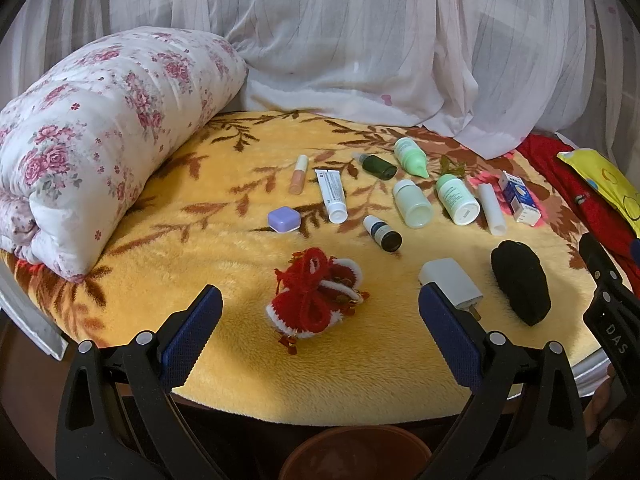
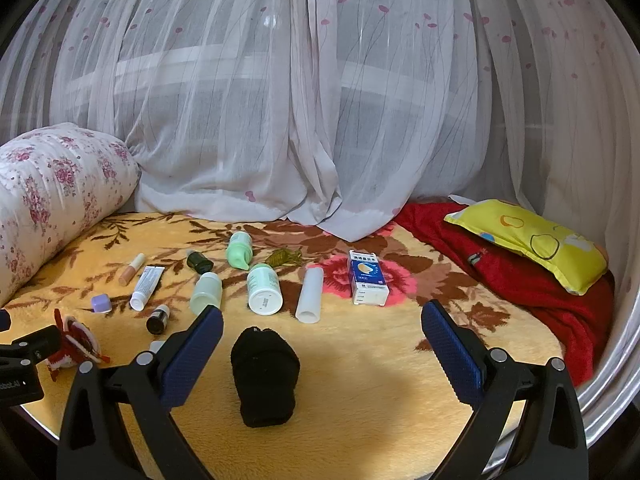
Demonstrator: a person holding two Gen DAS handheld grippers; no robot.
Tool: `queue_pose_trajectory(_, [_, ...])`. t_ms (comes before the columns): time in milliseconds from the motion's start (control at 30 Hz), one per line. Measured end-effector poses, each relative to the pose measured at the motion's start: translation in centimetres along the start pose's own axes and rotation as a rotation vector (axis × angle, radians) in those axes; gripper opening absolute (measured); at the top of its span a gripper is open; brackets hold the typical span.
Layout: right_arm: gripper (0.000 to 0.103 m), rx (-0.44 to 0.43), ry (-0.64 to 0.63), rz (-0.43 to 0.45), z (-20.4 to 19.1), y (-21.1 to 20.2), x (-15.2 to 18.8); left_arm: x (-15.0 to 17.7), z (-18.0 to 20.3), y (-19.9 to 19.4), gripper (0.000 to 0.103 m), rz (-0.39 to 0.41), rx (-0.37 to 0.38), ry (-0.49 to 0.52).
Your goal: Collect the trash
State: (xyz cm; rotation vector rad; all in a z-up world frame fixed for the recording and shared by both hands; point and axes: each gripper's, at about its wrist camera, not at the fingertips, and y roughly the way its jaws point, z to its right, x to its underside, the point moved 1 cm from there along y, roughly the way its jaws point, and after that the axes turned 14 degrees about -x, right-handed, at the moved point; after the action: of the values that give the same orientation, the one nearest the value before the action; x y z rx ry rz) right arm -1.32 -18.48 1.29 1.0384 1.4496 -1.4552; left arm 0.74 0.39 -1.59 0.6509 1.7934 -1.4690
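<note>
In the left wrist view, the left gripper (image 1: 320, 312) hung with its blue-padded fingers (image 1: 192, 336) spread wide and empty above the near edge of the yellow plush blanket with brown leaf pattern (image 1: 224, 240). Between the fingers lay a red and white knitted pouch with a red yarn bow (image 1: 316, 300). Just beyond the right finger sat a white plastic charger block (image 1: 450, 282), and to its right a black rolled fabric bundle (image 1: 520, 282). Farther toward the blanket's far edge the small items lay scattered: a lilac square case (image 1: 284, 219), a peach lip-gloss tube (image 1: 299, 174), a white squeeze tube (image 1: 332, 196), two dark dropper bottles (image 1: 382, 233), a white round bottle (image 1: 412, 203), two pale green bottles (image 1: 456, 199), a white cylinder (image 1: 492, 209) and a blue and white carton (image 1: 520, 199). A rolled floral quilt (image 1: 100, 132) filled the left edge, and a brown round bin rim (image 1: 354, 454) showed below the near edge. In the right wrist view, the right gripper (image 2: 322, 344) also had its fingers (image 2: 452, 352) wide apart, holding nothing, with the black bundle (image 2: 264, 380) lying between them, nearer the left one. The carton (image 2: 368, 278) and cylinder (image 2: 310, 294) lay beyond toward the middle, and a yellow patterned pillow (image 2: 528, 244) rested on a red blanket (image 2: 520, 280) at the right edge, before a sheer white curtain (image 2: 300, 100).
</note>
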Motion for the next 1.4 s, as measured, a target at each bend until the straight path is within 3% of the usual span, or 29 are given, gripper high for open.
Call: queue_pose_trajectory(1400, [0.098,-0.006,0.004,-0.005,-0.03,0.05,-0.10,0.04,0.11,-0.03,0.096,-0.002,-0.002,0.000])
